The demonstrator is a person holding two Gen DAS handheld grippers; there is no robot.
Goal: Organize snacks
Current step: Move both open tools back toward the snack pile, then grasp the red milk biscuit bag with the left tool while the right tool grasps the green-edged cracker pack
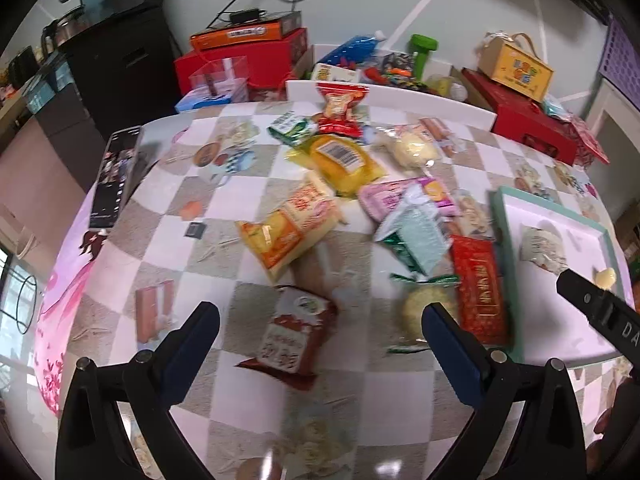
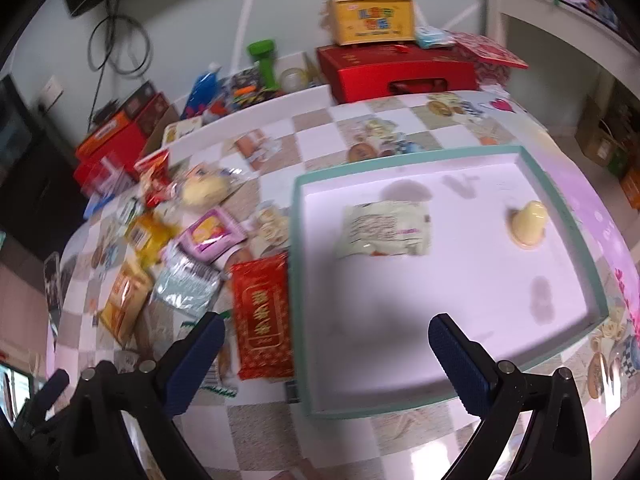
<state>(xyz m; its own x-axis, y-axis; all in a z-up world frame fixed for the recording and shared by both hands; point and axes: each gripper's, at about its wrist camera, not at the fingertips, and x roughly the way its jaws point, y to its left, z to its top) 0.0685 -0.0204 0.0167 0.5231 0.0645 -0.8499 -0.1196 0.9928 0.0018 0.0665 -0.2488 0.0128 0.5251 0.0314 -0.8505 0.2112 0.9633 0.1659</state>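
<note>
Several snack packets lie scattered on the checkered table (image 1: 224,384). My left gripper (image 1: 320,328) is open and empty, above a brown-red packet (image 1: 290,334); a yellow-orange packet (image 1: 288,226) and a red packet (image 1: 478,292) lie beyond. My right gripper (image 2: 326,338) is open and empty, over the near part of a teal-rimmed white tray (image 2: 298,280). The tray holds a pale wrapped snack (image 2: 386,230) and a small yellow snack (image 2: 528,224). The red packet (image 2: 262,316) lies just left of the tray. The tray rim (image 1: 504,264) also shows in the left wrist view.
A phone (image 1: 114,176) lies at the table's left edge. Red boxes (image 2: 396,72), a yellow carry box (image 2: 372,16), a green bottle (image 2: 264,60) and other clutter stand behind the table. The right gripper's body (image 1: 600,308) shows at the right in the left wrist view.
</note>
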